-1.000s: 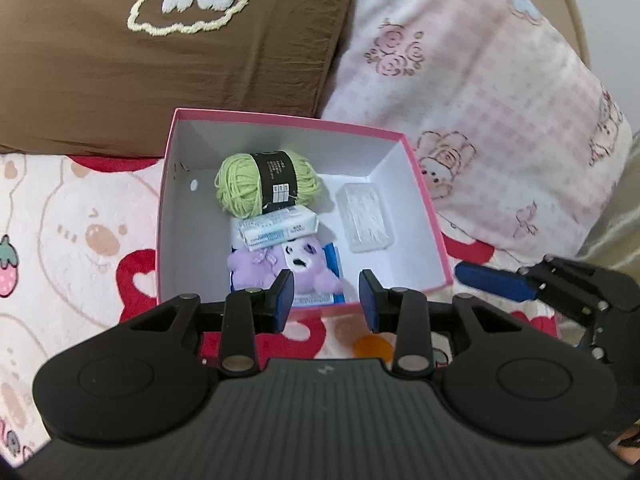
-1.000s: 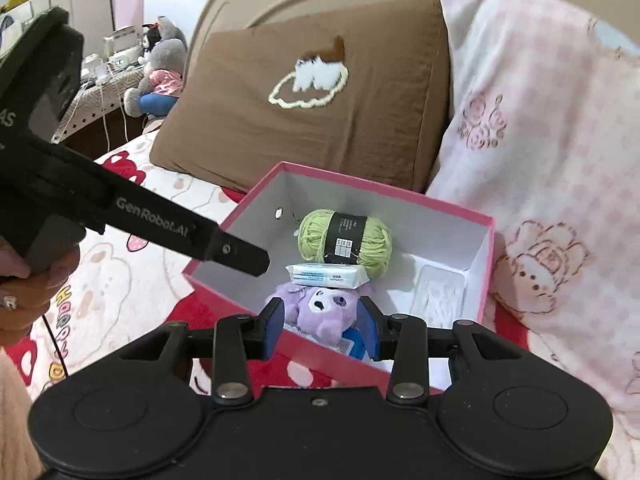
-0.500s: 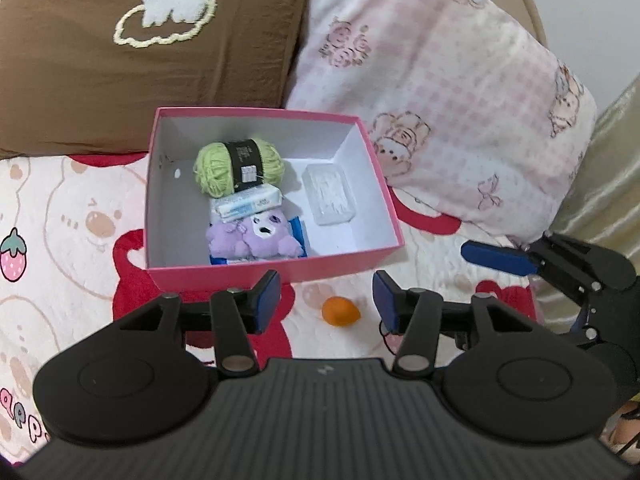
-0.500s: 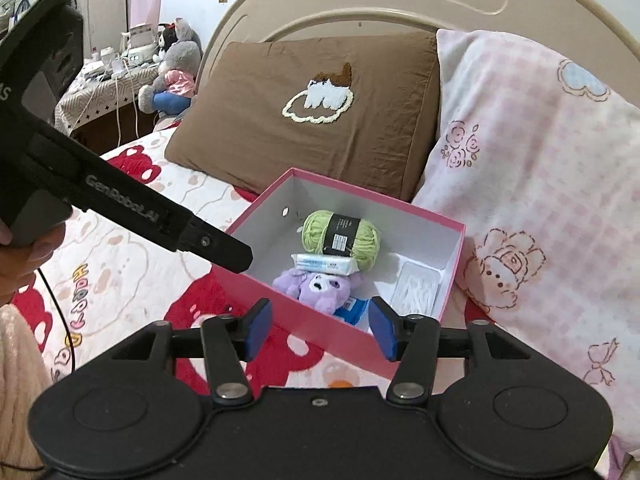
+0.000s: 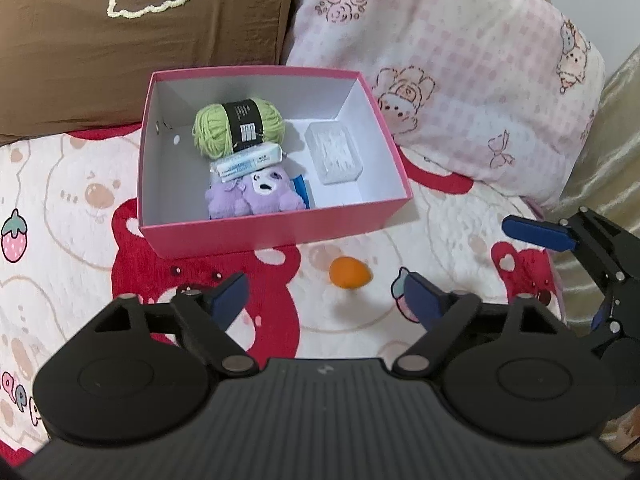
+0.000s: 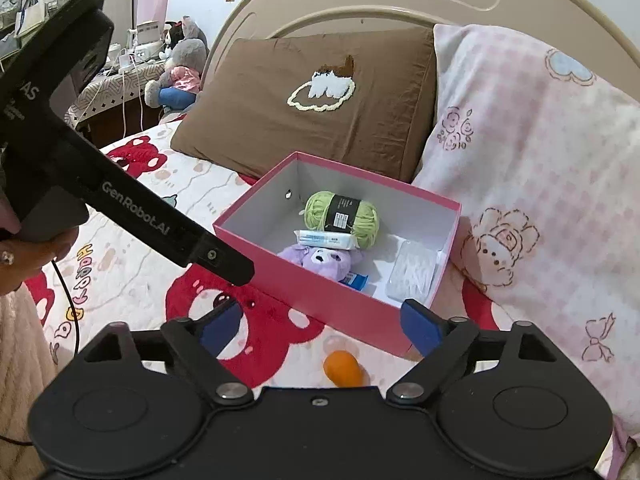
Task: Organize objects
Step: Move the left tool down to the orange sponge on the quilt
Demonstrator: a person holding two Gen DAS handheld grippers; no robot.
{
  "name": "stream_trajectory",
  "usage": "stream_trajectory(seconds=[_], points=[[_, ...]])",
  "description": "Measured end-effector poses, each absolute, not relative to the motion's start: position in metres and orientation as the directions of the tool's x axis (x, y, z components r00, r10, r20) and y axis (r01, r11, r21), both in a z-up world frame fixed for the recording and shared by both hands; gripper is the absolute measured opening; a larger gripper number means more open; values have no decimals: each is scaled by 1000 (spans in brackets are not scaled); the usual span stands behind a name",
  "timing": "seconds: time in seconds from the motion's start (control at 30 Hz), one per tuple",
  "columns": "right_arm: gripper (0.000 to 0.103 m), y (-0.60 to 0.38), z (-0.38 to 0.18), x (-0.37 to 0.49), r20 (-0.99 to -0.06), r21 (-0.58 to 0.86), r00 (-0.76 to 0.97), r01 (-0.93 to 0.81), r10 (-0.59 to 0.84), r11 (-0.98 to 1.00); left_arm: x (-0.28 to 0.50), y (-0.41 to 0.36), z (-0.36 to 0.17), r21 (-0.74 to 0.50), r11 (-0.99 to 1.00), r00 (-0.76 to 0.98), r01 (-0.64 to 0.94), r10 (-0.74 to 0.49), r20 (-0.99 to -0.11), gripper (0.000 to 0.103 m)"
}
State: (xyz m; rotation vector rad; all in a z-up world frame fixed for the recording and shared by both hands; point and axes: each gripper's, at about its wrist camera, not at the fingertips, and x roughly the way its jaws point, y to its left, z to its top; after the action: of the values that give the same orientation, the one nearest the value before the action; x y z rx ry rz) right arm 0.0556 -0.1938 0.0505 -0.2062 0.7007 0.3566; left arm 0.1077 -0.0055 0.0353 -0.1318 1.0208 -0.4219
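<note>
Left wrist: one pink box, one orange ball.

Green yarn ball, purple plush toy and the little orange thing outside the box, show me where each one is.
green yarn ball (image 5: 239,128), left wrist view, on its black label band.
purple plush toy (image 5: 256,196), left wrist view, on its body just below the white face.
orange thing (image 6: 343,369), right wrist view, on its middle.

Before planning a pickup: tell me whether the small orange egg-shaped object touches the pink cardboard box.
Apart. In the left wrist view, the orange object lies on the bedspread with a strip of it showing before the pink box.
</note>
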Motion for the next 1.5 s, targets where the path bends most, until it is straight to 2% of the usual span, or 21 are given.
stream_trajectory(seconds=[0.1, 0.27, 0.5, 0.6, 0.73, 0.97, 1.07, 1.2, 1.5], points=[[93, -193, 45, 52, -661, -96, 714, -383, 229, 919, 107, -6, 28, -310, 909, 444, 277, -408, -798, 96], [93, -194, 34, 52, -666, -124, 718, -376, 204, 918, 110, -7, 11, -337, 903, 427, 265, -424, -799, 101], [93, -189, 11, 55, -677, -172, 713, -396, 184, 902, 112, -25, -18, -285, 901, 391, 328, -404, -827, 101], [93, -185, 1, 52, -693, -196, 690, -459, 209, 866, 116, -28, -36, -271, 908, 375, 318, -383, -844, 99], [93, -181, -10, 53, -699, -238, 692, -461, 178, 855, 115, -34, -49, -261, 906, 390, 332, -384, -837, 100], [93, -194, -41, 75, -737, -124, 651, -395, 182, 910, 112, -43, -64, -249, 883, 455, 398, -426, -782, 101], [93, -196, -54, 81, -748, -75, 638, -356, 184, 932, 119, -40, -75, -289, 877, 494, 383, -459, -738, 101], [93, -199, -75, 96, -760, 18, 618, -285, 199, 958, 133, -37, -95, -340, 873, 485, 350, -479, -731, 101], [93, -199, -119, 117, -786, 30, 603, -184, 137, 983, 144, -47, -126, -390, 836, 505, 385, -545, -670, 99]])
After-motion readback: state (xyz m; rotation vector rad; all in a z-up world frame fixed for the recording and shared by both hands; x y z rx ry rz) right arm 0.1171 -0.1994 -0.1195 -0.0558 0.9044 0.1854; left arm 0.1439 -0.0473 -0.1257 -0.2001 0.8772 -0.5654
